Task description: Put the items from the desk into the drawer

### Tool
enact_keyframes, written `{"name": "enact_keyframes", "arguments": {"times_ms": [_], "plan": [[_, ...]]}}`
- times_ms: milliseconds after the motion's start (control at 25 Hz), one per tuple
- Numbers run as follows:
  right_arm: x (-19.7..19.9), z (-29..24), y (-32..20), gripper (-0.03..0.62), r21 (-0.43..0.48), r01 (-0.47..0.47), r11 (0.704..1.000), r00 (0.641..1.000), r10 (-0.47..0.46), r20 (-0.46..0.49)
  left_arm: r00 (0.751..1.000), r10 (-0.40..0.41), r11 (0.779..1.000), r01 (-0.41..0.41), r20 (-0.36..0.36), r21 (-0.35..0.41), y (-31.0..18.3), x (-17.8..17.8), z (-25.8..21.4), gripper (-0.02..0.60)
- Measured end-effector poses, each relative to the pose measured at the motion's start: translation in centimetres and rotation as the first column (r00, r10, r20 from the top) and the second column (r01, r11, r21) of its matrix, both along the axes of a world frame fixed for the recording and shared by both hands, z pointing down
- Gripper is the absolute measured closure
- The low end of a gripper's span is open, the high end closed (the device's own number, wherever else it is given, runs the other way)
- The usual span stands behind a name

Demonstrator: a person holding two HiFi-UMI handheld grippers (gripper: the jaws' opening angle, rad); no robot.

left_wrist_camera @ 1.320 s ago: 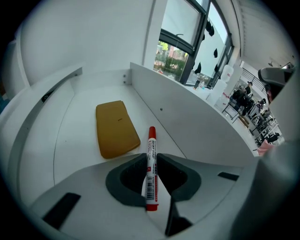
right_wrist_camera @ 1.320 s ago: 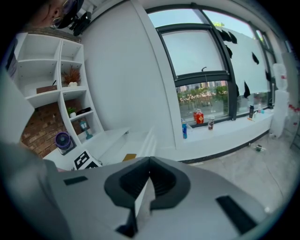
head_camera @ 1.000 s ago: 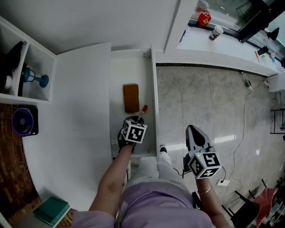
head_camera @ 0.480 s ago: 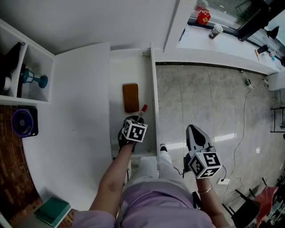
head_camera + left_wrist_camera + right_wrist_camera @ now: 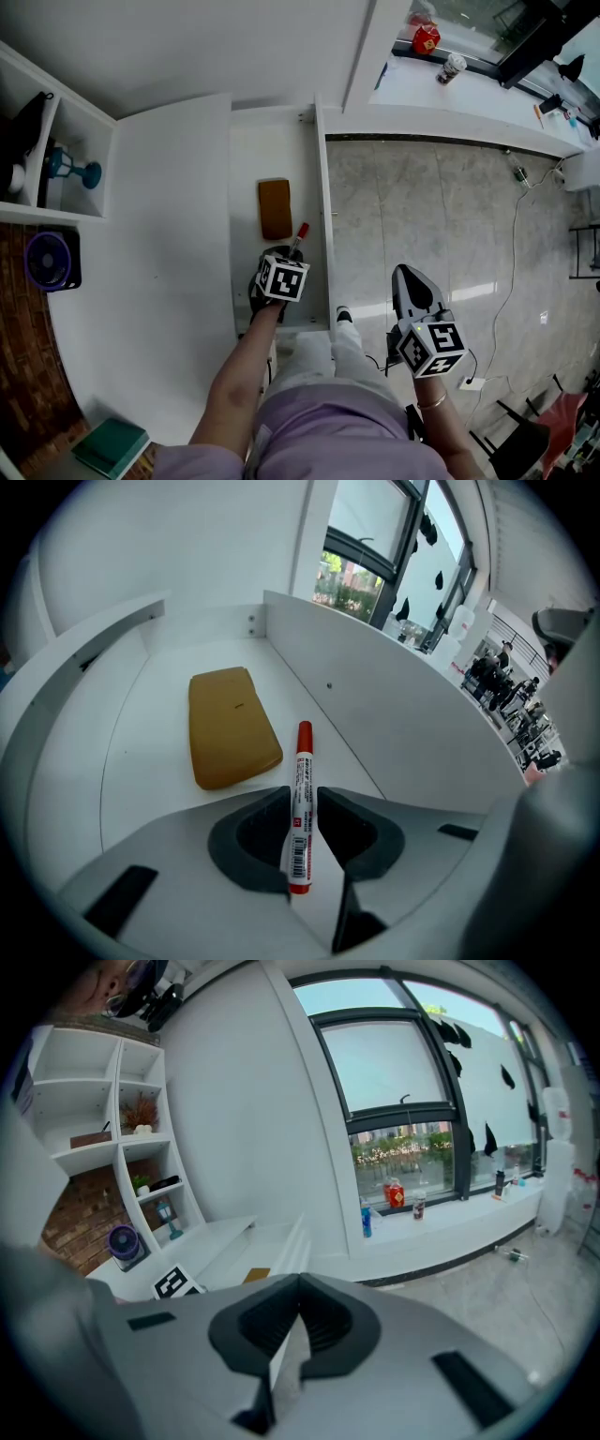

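The white drawer (image 5: 246, 169) stands pulled out beside the desk. A flat brown case (image 5: 275, 207) lies on its floor, also clear in the left gripper view (image 5: 230, 726). My left gripper (image 5: 281, 255) reaches down into the drawer. A red-capped white marker (image 5: 300, 808) sits between its pads, cap pointing away toward the case (image 5: 300, 234). Its jaws have just been opening, and the pads (image 5: 352, 822) now stand just off the marker's barrel. My right gripper (image 5: 410, 281) hangs over the floor to the right of the drawer, jaws shut on nothing (image 5: 300, 1283).
The white desk top (image 5: 159, 262) runs along the drawer's left. A shelf unit holds a blue stand (image 5: 70, 164) and a purple fan (image 5: 47, 255). A green book (image 5: 111, 442) lies near the desk's front corner. A red can (image 5: 427, 39) and a cup (image 5: 453, 67) stand on the window sill.
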State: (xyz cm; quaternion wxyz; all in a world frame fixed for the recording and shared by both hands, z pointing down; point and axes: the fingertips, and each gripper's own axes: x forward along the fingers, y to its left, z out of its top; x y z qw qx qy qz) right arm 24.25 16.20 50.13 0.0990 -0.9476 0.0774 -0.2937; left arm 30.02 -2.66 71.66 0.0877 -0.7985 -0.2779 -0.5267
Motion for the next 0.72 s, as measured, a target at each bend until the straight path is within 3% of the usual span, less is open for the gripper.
{"name": "enact_keyframes", "arguments": {"times_ms": [360,720], "plan": [[0.0,-0.6,-0.5,0.591,0.015,0.028,0.999,0.999,-0.028,-0.024,0.996,-0.060,0.998,0.058,-0.060,-0.032,-0.9,0.1,-2.7,0.499],[-0.3,-1.7,-1.3,0.591,0.027,0.065,0.998,0.996,-0.063,-0.068,0.979,-0.104,0.991,0.088,-0.177,-0.100,-1.1,0.6,-8.0,0.525]]}}
